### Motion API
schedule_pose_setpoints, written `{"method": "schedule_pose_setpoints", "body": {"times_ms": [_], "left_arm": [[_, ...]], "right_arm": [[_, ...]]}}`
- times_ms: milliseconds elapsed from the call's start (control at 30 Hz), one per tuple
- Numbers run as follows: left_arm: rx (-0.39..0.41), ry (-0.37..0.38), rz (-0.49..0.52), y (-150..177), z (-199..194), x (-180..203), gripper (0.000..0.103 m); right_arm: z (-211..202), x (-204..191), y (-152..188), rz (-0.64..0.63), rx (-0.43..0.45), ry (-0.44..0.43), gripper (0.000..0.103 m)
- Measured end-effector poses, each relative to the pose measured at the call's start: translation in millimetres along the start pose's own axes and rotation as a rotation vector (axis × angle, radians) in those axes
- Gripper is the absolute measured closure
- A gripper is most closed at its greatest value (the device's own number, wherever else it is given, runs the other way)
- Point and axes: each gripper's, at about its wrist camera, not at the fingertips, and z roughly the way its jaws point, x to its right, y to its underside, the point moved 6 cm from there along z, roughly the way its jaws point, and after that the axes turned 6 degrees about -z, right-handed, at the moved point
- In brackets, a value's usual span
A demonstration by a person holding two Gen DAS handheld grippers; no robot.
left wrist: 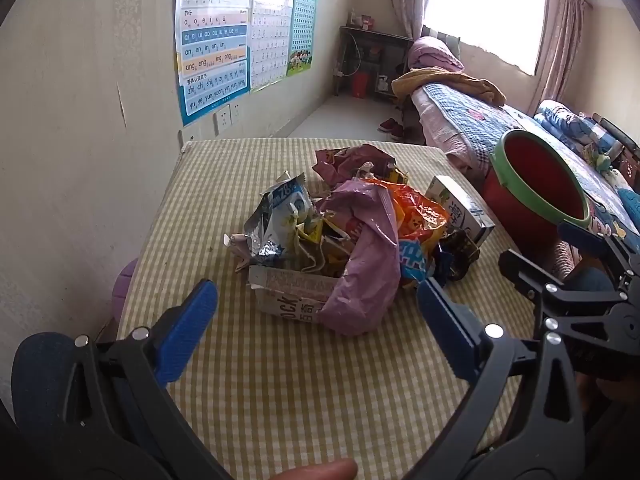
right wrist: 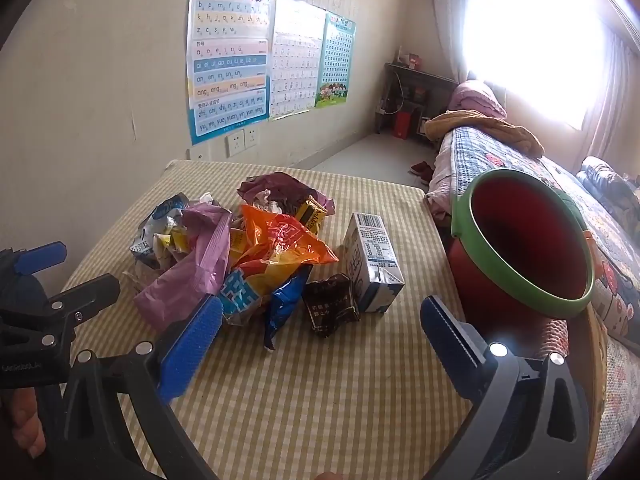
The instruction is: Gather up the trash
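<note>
Checked table [left wrist: 280,380] under piled wrappers [left wrist: 340,232]

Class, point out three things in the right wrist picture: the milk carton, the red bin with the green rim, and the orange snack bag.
milk carton [right wrist: 370,258]: right wrist view, on its printed top face.
red bin [right wrist: 520,280]: right wrist view, on its green rim.
orange snack bag [right wrist: 280,240]: right wrist view, on its crumpled middle.

Home bedroom: bed [left wrist: 460,120], curtained window [left wrist: 488,8].
</note>
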Motion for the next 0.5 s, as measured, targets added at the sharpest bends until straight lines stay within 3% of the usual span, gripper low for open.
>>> {"method": "schedule_pose_setpoints", "body": {"times_ms": [500], "left_arm": [[-0.002, 0.001, -0.002, -0.4, -0.4, -0.8, 0.005]], "right_arm": [[1.1, 2.6, 0.8, 0.006, -0.001, -0.001, 0.007]]}}
